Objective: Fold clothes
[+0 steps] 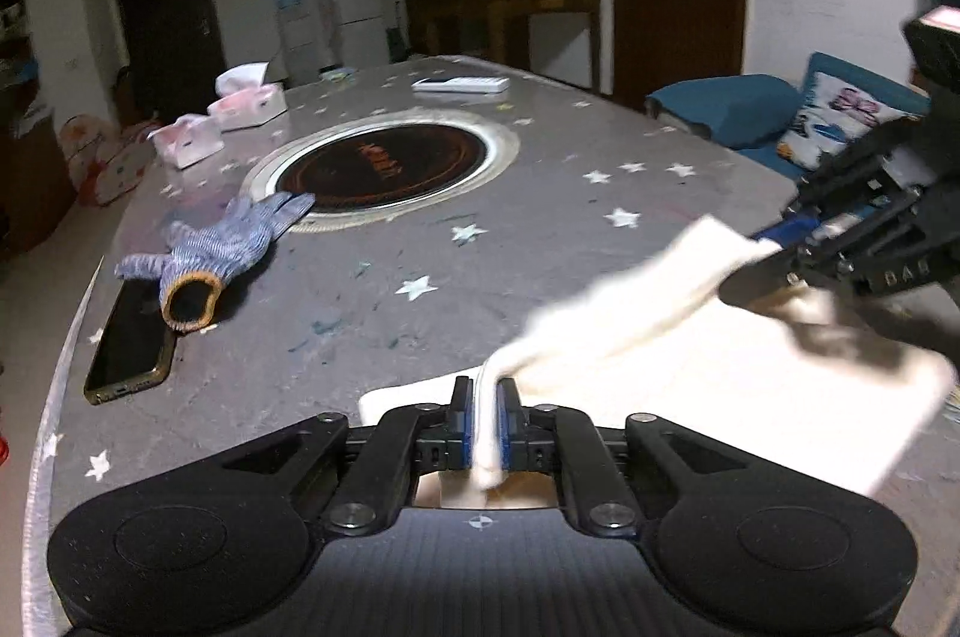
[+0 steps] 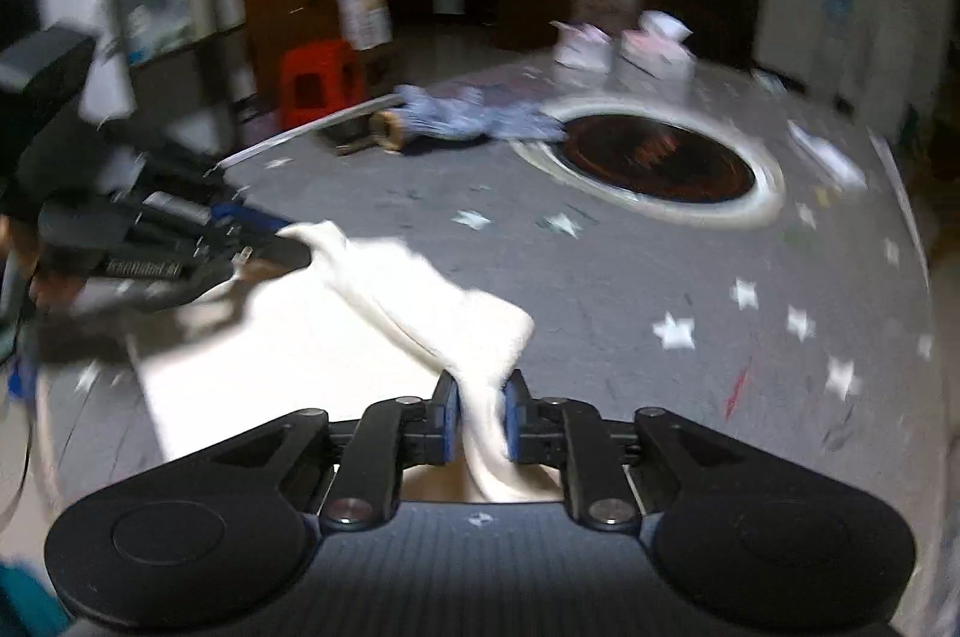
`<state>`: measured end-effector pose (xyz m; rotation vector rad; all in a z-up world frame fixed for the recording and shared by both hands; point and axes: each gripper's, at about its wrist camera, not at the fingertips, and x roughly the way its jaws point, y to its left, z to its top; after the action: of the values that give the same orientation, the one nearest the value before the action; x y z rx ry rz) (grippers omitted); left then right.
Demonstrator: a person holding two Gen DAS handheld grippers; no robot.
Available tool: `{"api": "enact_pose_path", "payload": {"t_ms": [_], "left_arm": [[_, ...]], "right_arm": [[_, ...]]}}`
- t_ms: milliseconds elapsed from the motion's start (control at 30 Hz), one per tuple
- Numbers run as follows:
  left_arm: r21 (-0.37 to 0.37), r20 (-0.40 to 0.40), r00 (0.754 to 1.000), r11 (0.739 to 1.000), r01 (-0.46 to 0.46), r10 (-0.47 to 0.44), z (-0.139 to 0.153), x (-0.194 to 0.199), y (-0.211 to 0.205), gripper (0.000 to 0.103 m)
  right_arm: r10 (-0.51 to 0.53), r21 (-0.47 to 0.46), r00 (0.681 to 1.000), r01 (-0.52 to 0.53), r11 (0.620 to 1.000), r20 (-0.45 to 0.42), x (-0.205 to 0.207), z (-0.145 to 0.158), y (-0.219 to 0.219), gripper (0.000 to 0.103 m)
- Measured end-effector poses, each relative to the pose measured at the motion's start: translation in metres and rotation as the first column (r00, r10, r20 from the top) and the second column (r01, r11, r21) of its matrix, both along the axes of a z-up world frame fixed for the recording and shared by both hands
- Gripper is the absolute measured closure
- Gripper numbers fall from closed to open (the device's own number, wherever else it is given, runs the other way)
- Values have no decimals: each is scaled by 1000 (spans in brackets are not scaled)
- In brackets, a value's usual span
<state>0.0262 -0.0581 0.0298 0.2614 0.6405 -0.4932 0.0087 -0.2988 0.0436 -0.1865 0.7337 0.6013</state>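
A white cloth [image 1: 720, 373] lies on the grey star-patterned table [image 1: 540, 229], with one edge lifted between both grippers. My left gripper [image 1: 485, 391] is shut on one corner of the cloth. My right gripper [image 2: 480, 388] is shut on the other corner of the cloth [image 2: 420, 301]. The lifted edge hangs as a slack strip above the flat part. The right gripper also shows in the left wrist view [image 1: 774, 253], and the left gripper in the right wrist view [image 2: 270, 229]. The right wrist view is blurred.
A blue knit glove [image 1: 222, 253] lies partly on a dark phone [image 1: 129, 343] at the table's left edge. A round black cooktop [image 1: 384, 166] sits in the table's middle. Pink tissue packs [image 1: 246, 103] and a white remote [image 1: 462, 84] lie at the far side.
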Motion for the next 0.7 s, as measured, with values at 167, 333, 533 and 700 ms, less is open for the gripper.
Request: {"api": "enact_pose_path", "payload": {"t_ms": [167, 333, 533, 700], "left_arm": [[-10, 6, 999, 999, -53, 53, -5, 11, 0, 86], [-12, -12, 993, 993, -121, 121, -9, 24, 5, 86], [-96, 3, 997, 992, -80, 80, 14, 4, 2, 86], [-138, -46, 998, 990, 28, -35, 17, -6, -21, 86]], "right_arm": [[-127, 44, 992, 127, 991, -3, 2, -14, -17, 79], [-229, 97, 973, 229, 969, -5, -5, -9, -38, 79], [-173, 144, 985, 169, 975, 12, -25, 3, -31, 81], [-157, 128, 987, 158, 979, -24, -16, -9, -17, 82]]}}
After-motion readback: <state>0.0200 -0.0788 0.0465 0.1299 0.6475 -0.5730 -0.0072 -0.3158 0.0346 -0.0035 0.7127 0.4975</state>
